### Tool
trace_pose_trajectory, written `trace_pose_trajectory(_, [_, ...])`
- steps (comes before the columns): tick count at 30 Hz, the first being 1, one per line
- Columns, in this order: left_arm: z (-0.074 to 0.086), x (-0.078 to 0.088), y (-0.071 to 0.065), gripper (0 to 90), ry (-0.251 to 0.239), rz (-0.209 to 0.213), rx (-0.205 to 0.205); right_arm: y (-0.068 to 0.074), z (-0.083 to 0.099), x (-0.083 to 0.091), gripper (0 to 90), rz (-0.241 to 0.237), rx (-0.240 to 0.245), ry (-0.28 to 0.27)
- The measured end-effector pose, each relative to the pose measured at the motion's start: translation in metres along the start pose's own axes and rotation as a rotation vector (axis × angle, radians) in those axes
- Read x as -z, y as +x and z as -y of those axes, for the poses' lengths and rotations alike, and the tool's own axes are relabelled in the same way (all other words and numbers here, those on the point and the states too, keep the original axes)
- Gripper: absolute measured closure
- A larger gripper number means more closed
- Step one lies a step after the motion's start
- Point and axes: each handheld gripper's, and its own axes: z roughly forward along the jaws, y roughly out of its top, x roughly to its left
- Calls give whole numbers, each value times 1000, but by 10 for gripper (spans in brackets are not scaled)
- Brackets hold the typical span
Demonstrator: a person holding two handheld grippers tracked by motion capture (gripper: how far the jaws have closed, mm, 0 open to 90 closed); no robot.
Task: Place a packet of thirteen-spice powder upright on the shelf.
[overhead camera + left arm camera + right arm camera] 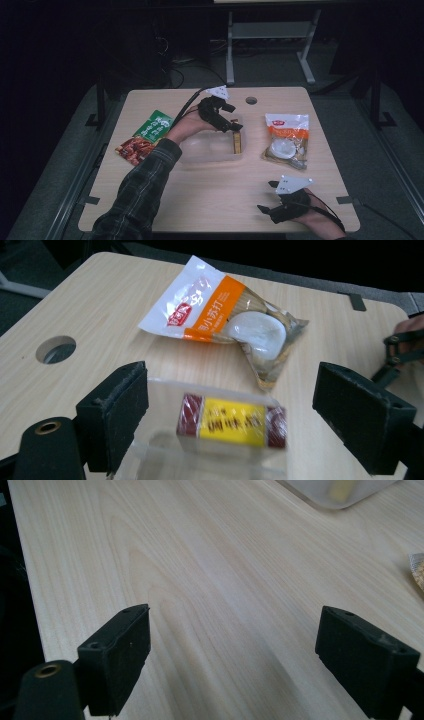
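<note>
The left claw (231, 119) hangs over the right end of a clear plastic tray (200, 150) near the middle of the surface (210, 200), jaws spread wide with nothing pressed between them. Below it, inside the tray against its right wall, lies a small packet (231, 427) with dark red ends and a yellow label; the label carries Chinese characters, too blurred to read. Just beyond the tray lies a clear snack bag (225, 320) with an orange band of white Chinese lettering and a red logo on its white end; it sits apart from the tray. Left of the tray, a green and red pouch (145, 136) with white writing rests near the surface's left edge. The right claw (267, 197) rests low near the front right edge, jaws wide over bare wood and holding nothing. Open wood runs between the tray and the front edge. A round hole (251, 100) sits near the far edge.
</note>
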Motion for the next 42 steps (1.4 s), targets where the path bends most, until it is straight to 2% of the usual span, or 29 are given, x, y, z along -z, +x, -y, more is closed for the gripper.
trace_pose_trajectory(5, [8, 19, -6, 137, 6, -18, 13, 0, 0, -1, 141, 2, 0, 4])
trace_pose_trajectory(6, [10, 24, -7, 137, 10, -27, 31, 0, 0, -1, 140, 3, 1, 6])
trace_pose_trajectory(12, [22, 44, -18, 136, 31, -44, 25, 1, -1, -2, 140, -2, -5, 11])
trace_pose_trajectory(15, [29, 50, -24, 136, 58, -57, 36, 1, -1, -2, 140, -3, -4, 12])
trace_pose_trajectory(19, [41, 57, -34, 141, 78, -74, 47, 1, -1, -2, 140, -1, -2, 11])
trace_pose_trajectory(21, [48, 58, -40, 145, 81, -63, 52, 1, -1, -2, 140, -2, 1, 9])
trace_pose_trajectory(23, [54, 60, -47, 145, 88, -67, 35, 1, -1, -2, 140, -4, 0, 6])
trace_pose_trajectory(29, [72, 65, -65, 145, 89, -87, 22, 1, -1, -3, 140, -4, 0, 10])
trace_pose_trajectory(32, [83, 67, -75, 146, 113, -114, 1, 1, -1, -3, 140, -6, 4, 11])
trace_pose_trajectory(40, [115, 75, -96, 152, 105, -131, 17, 1, -1, -3, 141, -7, 4, 13])
trace_pose_trajectory(42, [125, 77, -100, 153, 102, -129, 33, 1, -1, -3, 141, -6, 4, 14])
